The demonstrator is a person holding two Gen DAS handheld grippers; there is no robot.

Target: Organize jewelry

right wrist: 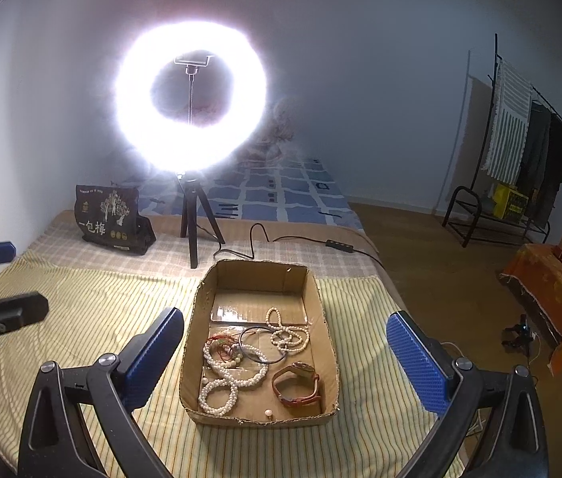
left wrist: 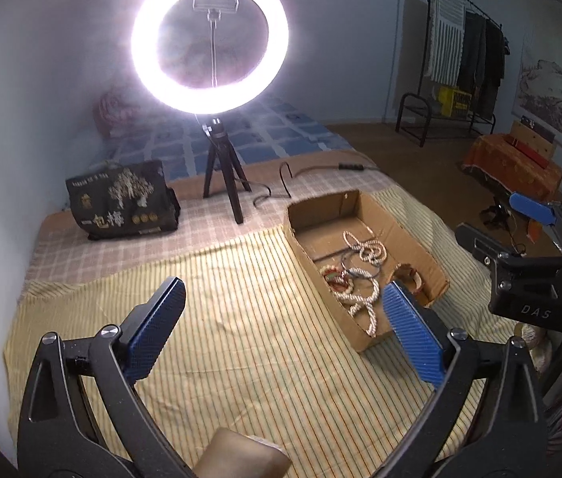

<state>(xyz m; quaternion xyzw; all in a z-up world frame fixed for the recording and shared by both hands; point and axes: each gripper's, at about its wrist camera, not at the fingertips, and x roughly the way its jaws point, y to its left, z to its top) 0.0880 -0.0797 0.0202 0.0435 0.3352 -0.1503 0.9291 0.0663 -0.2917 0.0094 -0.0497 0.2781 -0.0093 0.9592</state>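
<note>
All the jewelry (right wrist: pixel 257 354) is lying heaped in the box (right wrist: pixel 331 358) just ahead of the right claw (right wrist: pixel 285 352); the left claw (left wrist: pixel 281 318) is hovering beside it. Both are gaping empty. Sorted or awaiting sorting, seemingly either.

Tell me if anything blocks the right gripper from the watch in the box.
Nothing visible does. The right gripper is open, above the cardboard box; the brown-strapped watch lies uncovered at its near right, beside the pearl strands. Only the box's low wall surrounds it.

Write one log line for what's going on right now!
left gripper: open, empty | right gripper: open, empty, above box | cardboard box: holds pearl strands, watch | on striped cloth
</note>
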